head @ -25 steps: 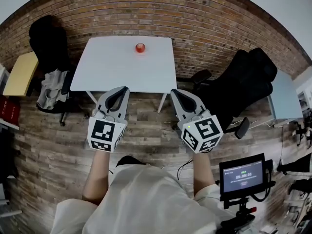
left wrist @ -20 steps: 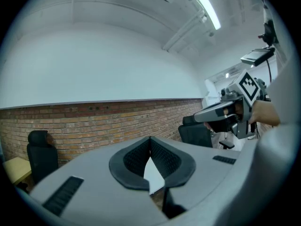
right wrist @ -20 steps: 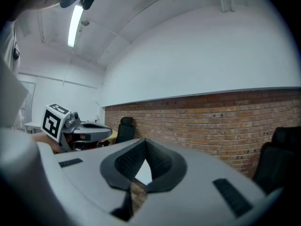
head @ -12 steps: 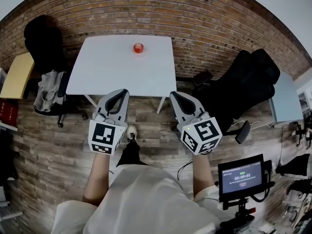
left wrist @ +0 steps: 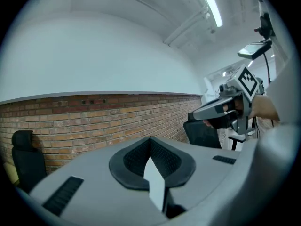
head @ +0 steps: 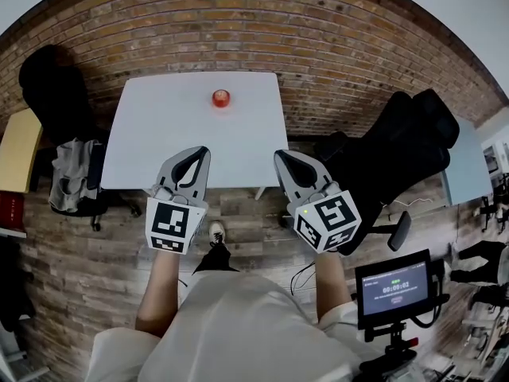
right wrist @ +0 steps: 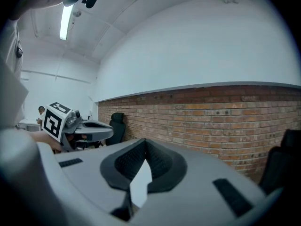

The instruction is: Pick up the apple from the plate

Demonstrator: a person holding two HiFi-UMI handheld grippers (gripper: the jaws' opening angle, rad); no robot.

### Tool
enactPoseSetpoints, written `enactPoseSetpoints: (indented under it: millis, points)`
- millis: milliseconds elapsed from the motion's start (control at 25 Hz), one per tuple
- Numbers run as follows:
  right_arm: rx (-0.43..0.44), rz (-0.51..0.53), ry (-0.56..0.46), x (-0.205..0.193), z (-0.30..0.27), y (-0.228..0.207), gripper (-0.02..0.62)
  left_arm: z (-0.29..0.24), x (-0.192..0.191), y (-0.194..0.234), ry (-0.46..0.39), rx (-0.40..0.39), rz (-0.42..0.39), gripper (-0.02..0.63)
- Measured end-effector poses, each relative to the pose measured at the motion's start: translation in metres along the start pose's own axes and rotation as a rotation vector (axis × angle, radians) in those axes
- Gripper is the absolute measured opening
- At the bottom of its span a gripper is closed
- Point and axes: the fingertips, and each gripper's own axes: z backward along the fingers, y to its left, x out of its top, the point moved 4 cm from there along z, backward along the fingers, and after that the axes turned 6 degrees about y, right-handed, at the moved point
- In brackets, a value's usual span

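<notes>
Bare white table (head: 159,146) lies between the far apple (head: 220,98) and the left gripper (head: 199,151) and right gripper (head: 282,157), both with jaws clenched empty. A black office chair (head: 406,146) stands at its right.

Counter (head: 151,146): white, its far edge against the wall.
Wall (head: 342,46): red brick below, plain white above.
Floor (head: 79,269): worn wood planks.
Left chair (head: 48,86): black, beside the counter.
Cloth (head: 70,169): grey, draped over a wheeled seat near the left chair.
Right chairs (head: 409,146): black, close together.
Yellow table (head: 16,150): far left edge.
Screen (head: 394,286): lit, on a black stand, lower right.
Ceiling lamp (left wrist: 214,7): long tube, lit.
</notes>
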Motion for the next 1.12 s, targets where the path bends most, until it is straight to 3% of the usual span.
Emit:
enactPoseSetpoints:
  millis: [640, 1120]
  points:
    - [0.010, -0.001, 0.041, 0.037, -0.140, -0.053, 0.002, -0.109, -0.008, 0.106, 0.026, -0.052, 0.026, 0.006]
    - [0.048, 0.040, 0.101, 0.051, -0.219, -0.080, 0.003, -0.155, -0.014, 0.159, 0.054, -0.050, 0.030, 0.006]
